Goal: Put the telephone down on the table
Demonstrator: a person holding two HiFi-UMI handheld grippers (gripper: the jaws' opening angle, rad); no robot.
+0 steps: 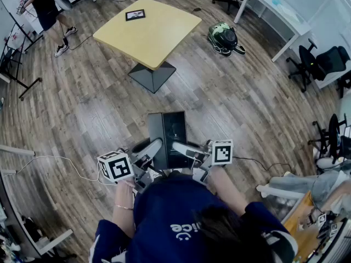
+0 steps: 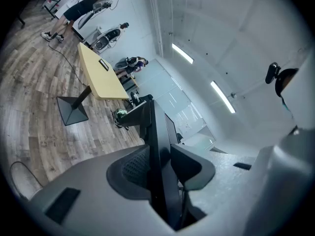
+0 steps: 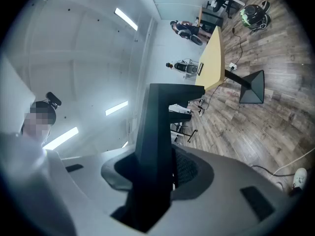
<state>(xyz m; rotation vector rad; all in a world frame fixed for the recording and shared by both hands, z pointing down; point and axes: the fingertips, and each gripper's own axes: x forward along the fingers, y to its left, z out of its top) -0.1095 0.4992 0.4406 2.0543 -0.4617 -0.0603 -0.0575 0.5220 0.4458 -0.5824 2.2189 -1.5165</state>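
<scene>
The telephone [image 1: 168, 138] is a flat black slab held in the air over the wooden floor, in front of the person's chest. My left gripper [image 1: 152, 147] is shut on its left edge and my right gripper [image 1: 183, 148] on its right edge. In the left gripper view the telephone [image 2: 156, 136] stands edge-on between the closed pads of that gripper [image 2: 160, 165]. The right gripper view shows the same slab [image 3: 156, 132] clamped in its gripper [image 3: 154, 170]. The yellow square table [image 1: 159, 33] stands a few steps ahead and is also visible from both grippers [image 2: 97, 75] [image 3: 212, 59].
A small black-framed item [image 1: 135, 15] lies on the table's far side. The table has a dark pedestal base [image 1: 152, 75]. A green vacuum cleaner [image 1: 224, 38] sits on the floor to its right. A person [image 1: 47, 8] walks at the far left. Office chairs [image 1: 319, 64] and a white desk [image 1: 278, 13] stand at the right.
</scene>
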